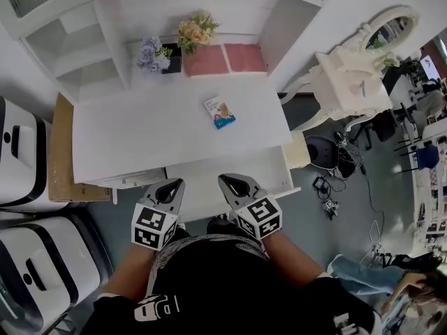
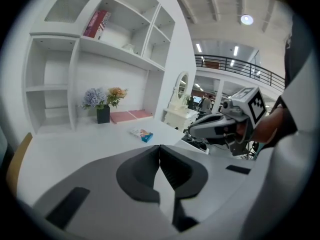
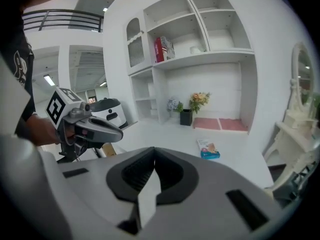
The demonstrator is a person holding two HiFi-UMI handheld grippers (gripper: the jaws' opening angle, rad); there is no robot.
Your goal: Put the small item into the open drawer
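The small packet [image 1: 219, 112] lies flat on the white desk [image 1: 133, 135], just above frame centre, with the flowers [image 1: 195, 31] behind it near the top. At lower centre the left gripper [image 1: 174, 183] and right gripper [image 1: 225, 180] hover side by side, well short of the packet. Both have their jaws pressed together on nothing.

The small packet [image 1: 219, 112] lies on the tabletop [image 1: 133, 135], right of its middle. Behind it, below the shelves [image 1: 77, 54], two mats [image 1: 225, 60] lie side by side, with the flower pot [image 1: 172, 60] just left of them. A dressing table [image 1: 349, 82] stands right of the tabletop and two machines [image 1: 21, 159] stand to its left. The left claw [image 1: 171, 185] and right claw [image 1: 230, 181] hang side by side before the near edge.
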